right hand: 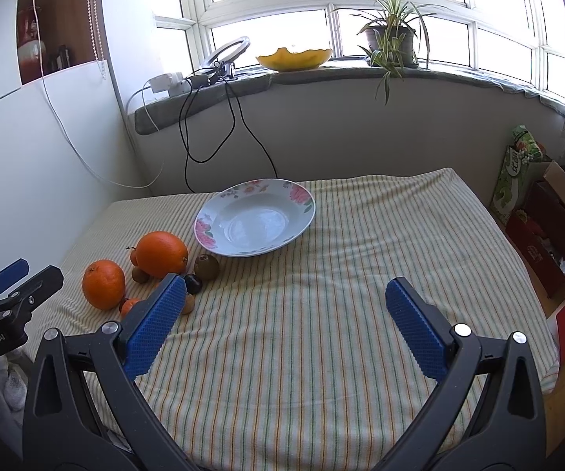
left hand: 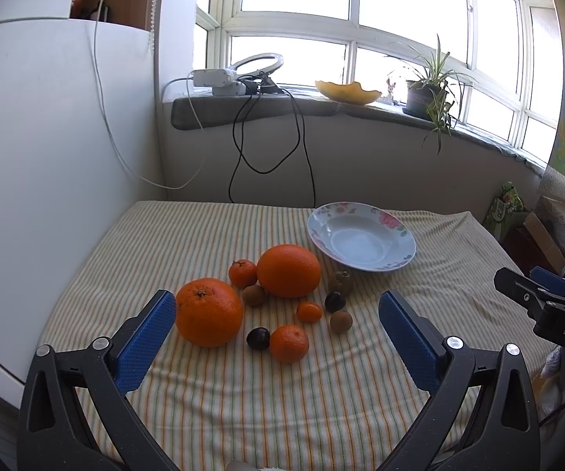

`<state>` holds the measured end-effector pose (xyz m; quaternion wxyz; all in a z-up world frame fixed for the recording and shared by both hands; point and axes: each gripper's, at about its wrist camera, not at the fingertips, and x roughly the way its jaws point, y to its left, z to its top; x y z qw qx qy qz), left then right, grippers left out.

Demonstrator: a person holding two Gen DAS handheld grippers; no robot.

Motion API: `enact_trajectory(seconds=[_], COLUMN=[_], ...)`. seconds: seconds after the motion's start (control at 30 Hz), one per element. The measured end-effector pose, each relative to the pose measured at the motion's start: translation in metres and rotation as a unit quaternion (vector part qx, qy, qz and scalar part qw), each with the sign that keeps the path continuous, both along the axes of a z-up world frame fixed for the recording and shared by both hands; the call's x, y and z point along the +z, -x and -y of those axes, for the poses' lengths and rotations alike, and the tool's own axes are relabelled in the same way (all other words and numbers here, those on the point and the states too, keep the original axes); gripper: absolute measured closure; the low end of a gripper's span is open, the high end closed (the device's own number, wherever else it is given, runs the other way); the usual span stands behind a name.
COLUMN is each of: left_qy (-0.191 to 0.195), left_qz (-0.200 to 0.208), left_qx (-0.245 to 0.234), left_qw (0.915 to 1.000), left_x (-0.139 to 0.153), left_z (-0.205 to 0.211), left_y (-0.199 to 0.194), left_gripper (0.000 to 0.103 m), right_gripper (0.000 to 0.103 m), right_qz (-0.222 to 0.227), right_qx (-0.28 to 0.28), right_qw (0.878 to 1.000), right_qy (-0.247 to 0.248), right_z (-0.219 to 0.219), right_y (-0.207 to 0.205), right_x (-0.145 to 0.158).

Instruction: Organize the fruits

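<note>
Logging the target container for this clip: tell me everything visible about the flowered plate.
The flowered plate is a shallow, deep-welled dish, glossy like glazed ceramic, pale bluish-white with pink roses and green leaves on its rim. It is empty and lies flat on the striped cloth at the far side of the table, beyond the pile of fruit. No fruit clearly touches it, and neither hand-held gripper is near.

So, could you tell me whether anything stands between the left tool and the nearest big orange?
Nothing visible does. The left tool is open, and the big orange sits just inside its left finger, on the striped cloth.
</note>
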<state>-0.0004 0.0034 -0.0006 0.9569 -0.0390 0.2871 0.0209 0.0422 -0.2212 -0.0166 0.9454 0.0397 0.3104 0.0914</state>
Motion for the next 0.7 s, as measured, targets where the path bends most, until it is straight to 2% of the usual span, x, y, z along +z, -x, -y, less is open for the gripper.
enact_trajectory(seconds=[0.7], left_qy=[0.004], left_qz=[-0.008], left_qx=[0.001], left_qw=[1.0000], left_x=[-0.0050], left_z=[-0.0073], left_y=[-0.0065], left_gripper=[0.000], right_gripper=[0.000], right_qz=[-0.003], right_qx=[0.014], right_qw=[1.000], right_qy=[-0.001], right_z=[-0.0087], right_y=[-0.0034], right_x=[-0.0020])
